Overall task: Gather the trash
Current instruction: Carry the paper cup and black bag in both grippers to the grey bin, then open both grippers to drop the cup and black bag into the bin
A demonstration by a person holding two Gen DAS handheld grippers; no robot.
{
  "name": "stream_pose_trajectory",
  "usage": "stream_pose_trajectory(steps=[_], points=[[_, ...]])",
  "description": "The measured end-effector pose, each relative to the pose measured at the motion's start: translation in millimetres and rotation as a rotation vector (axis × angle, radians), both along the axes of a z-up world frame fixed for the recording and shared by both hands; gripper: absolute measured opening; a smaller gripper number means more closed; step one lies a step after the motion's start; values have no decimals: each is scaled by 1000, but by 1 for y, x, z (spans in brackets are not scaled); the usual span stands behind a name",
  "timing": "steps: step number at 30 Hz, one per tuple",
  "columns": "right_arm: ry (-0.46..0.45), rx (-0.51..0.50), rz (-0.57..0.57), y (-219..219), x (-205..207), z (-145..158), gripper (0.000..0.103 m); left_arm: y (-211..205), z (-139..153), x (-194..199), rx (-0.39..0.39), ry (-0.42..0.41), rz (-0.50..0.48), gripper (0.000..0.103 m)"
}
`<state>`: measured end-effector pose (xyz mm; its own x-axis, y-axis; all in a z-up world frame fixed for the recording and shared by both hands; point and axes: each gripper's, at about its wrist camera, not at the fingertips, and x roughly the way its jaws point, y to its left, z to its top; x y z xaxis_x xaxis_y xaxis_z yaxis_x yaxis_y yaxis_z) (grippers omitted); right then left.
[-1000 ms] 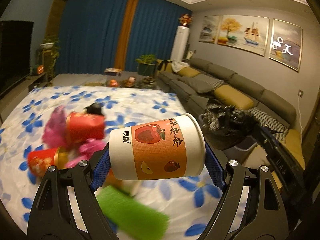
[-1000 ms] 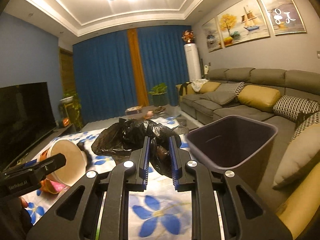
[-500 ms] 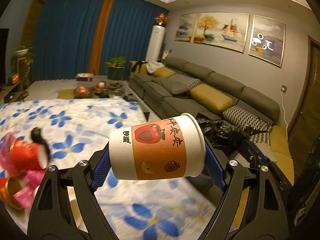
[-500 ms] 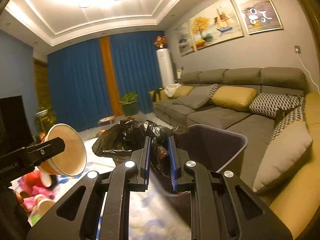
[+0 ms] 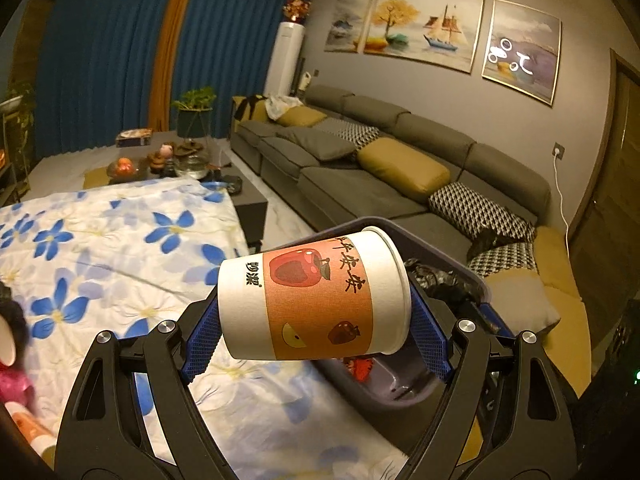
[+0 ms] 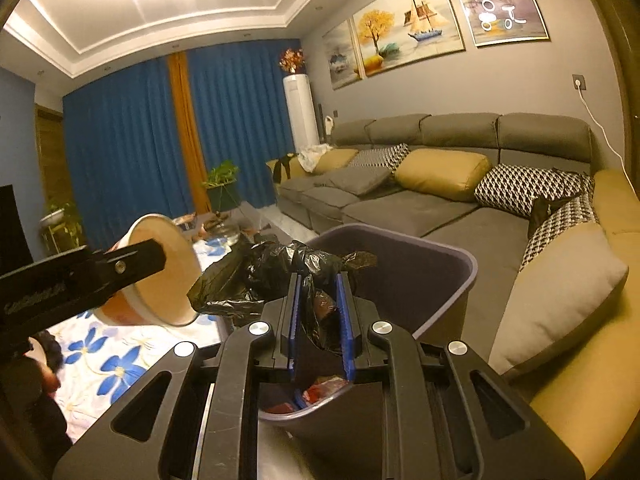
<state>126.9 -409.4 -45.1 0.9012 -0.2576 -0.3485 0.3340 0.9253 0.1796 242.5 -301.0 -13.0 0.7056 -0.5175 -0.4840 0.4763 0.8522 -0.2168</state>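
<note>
My left gripper point(image 5: 316, 320) is shut on a white and orange paper cup point(image 5: 316, 298) printed with apples, held sideways with its mouth to the right, just beside the rim of a grey trash bin point(image 5: 404, 384). The cup point(image 6: 160, 272) shows in the right wrist view too, left of the bin point(image 6: 432, 280). My right gripper point(image 6: 318, 312) is shut on the black trash bag point(image 6: 264, 276) at the bin's near rim. Red trash point(image 6: 320, 392) lies inside the bin.
The table wears a white cloth with blue flowers point(image 5: 120, 248). Pink and red trash point(image 5: 12, 380) lies at its left edge. A long grey sofa point(image 5: 400, 168) with yellow and patterned cushions runs behind the bin. A low coffee table point(image 5: 168, 160) stands further back.
My left gripper has swung right with the cup, from over the table's trash pile to the bin's edge. The right gripper keeps hold of the bag; the bin now sits closer below it.
</note>
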Motion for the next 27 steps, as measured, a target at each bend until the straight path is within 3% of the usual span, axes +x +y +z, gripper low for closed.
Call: stream_pose_trajectory(steps=[12,19,27], points=[[47,27,-11,-17,13,-14,25,-35,-16,22,32,38,-60,81],[44,21,-44,-16,6,-15,53,-47,-22,26,43,57,-102,81],[42,11,-100,-20,-11,-14,65,-49,-24,24,63,59,-114,88]])
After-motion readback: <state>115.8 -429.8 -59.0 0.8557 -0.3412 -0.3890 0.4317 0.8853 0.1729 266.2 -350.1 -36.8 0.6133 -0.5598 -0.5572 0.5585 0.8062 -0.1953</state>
